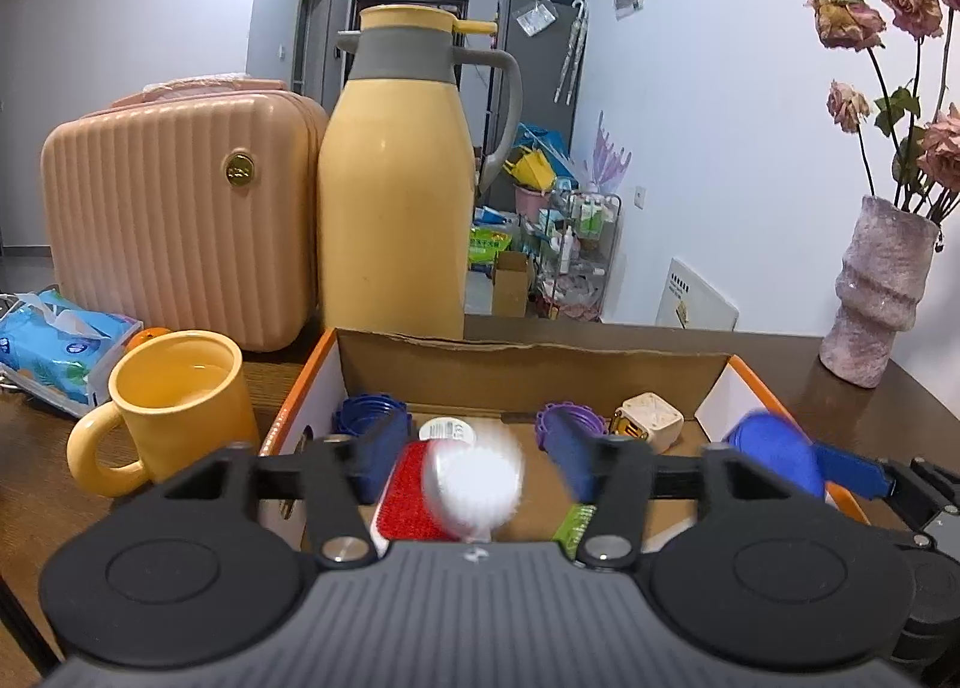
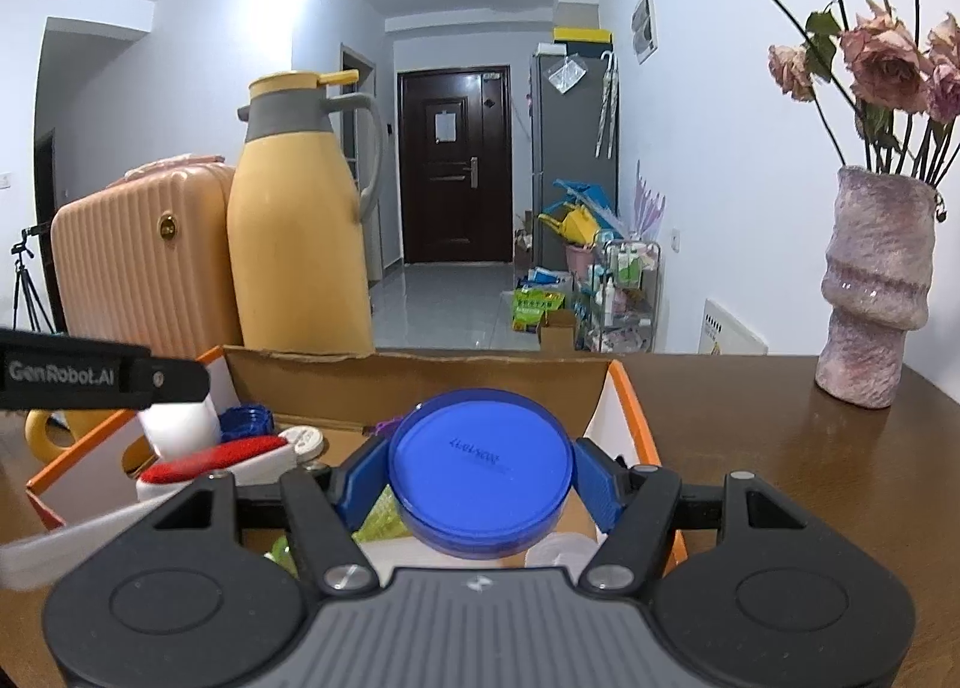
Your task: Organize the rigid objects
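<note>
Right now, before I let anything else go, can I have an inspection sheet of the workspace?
Surface: brown table, bare to the right of the box.
Job's things: cardboard box holds a red brush, blue cap, purple cap and white plug cube.
Clutter: yellow mug, yellow flask, pink case, wipes pack, vase.
Grippers: left gripper open over the box, blurred white object loose between its fingers; right gripper clamps a blue lid over the box.
Cables: nothing seen.
Surroundings: dark door, wire rack, tripod.
</note>
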A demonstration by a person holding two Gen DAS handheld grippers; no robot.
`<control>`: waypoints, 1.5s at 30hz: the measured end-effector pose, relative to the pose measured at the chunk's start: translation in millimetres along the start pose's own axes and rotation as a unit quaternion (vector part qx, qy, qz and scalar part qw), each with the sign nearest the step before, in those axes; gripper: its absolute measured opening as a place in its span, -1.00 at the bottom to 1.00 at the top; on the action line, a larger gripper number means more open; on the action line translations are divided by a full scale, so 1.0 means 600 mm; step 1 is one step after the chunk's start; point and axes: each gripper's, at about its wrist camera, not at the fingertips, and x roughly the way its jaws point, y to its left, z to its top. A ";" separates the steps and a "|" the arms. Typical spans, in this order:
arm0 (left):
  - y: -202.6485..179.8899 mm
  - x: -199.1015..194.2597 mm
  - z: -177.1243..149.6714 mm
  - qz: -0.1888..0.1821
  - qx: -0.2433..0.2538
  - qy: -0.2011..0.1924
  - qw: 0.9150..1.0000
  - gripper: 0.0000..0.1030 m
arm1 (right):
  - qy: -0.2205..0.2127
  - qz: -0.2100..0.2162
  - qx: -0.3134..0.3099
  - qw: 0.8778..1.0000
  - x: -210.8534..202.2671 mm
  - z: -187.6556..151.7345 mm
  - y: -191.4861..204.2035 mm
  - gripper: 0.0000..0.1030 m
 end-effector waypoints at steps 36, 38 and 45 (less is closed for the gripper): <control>0.027 -0.070 -0.001 0.041 -0.019 -0.056 0.997 1.00 | -0.032 -0.022 0.020 0.999 -0.065 0.003 -0.015 1.00; 0.030 -0.086 -0.004 0.042 -0.019 -0.059 0.997 1.00 | -0.038 -0.022 0.020 0.999 -0.080 0.001 -0.016 1.00; 0.046 -0.148 -0.021 0.044 -0.021 -0.069 0.996 1.00 | -0.056 -0.020 0.018 0.998 -0.147 -0.007 -0.015 1.00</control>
